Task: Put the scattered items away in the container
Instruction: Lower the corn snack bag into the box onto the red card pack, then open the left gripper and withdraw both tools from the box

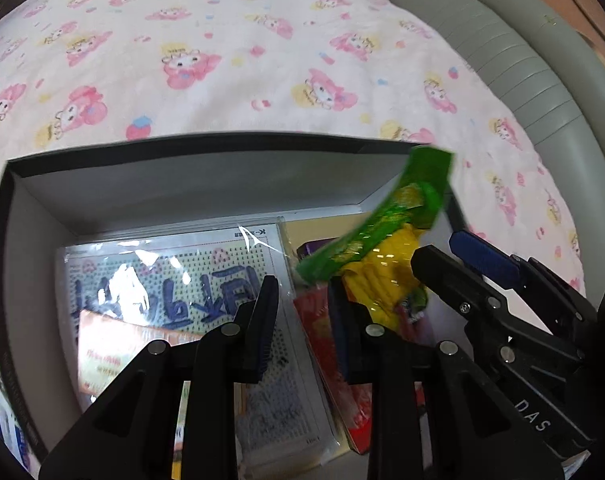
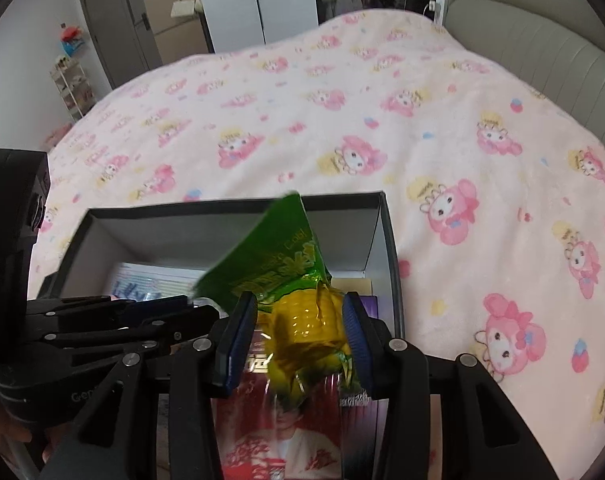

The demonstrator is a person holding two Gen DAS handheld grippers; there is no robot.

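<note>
A dark box with white inner walls sits on the bed, also seen in the right wrist view as the box. My right gripper is shut on a green and yellow corn snack packet, held above the box's right side with the green end sticking up. From the left wrist view, that packet hangs over the box from the right gripper. My left gripper stands open over the box with nothing between its fingers. Under it lie a bagged pegboard and a red packet.
A cream blanket with pink cartoon figures covers the bed all around the box. A grey padded headboard runs along the right. The box also holds an orange packet and a purple item. The left gripper is close on the left.
</note>
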